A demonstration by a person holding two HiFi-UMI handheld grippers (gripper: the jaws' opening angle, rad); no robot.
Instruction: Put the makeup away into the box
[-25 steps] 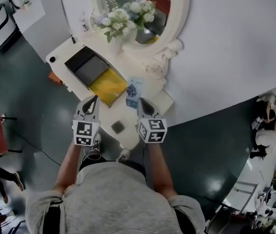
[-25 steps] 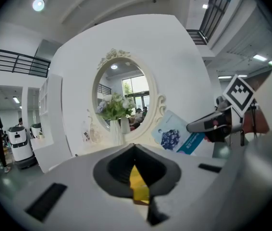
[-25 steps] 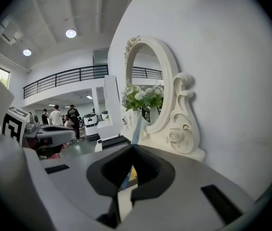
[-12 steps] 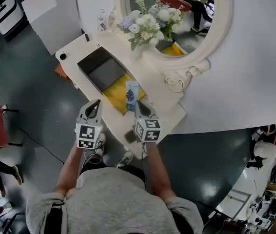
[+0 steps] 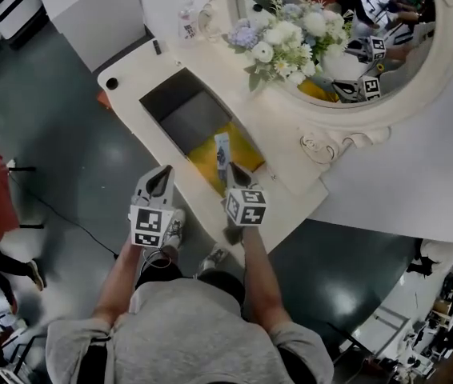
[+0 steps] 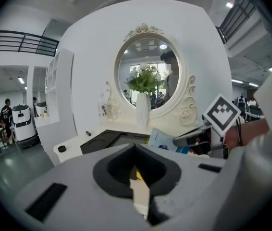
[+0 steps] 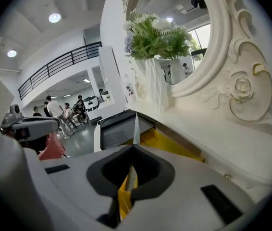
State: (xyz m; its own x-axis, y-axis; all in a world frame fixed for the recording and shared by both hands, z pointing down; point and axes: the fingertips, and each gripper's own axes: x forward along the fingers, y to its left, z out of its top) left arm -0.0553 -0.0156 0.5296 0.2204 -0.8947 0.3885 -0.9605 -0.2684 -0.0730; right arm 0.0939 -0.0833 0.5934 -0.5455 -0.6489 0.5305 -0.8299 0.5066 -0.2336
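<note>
Makeup packet (image 5: pixel 222 149) pinched in right tool (image 5: pixel 230 169) over box (image 5: pixel 201 160); left tool (image 5: pixel 161 178) closed, empty.

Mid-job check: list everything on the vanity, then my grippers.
table: 1, white, under mirror
mirror: 1, white oval frame, behind table
flowers: 1 bunch, white-lilac, before mirror
box: 1, open, grey and yellow inside, on table
bottle: 1, clear, back corner
small round thing: 1, black, left corner
packet: 1, white-blue, over box's yellow part
dark square item: 1, dark grey, table's near edge
left gripper: 1, grey, shut, empty, beside table's near edge
right gripper: 1, grey, shut on packet
</note>
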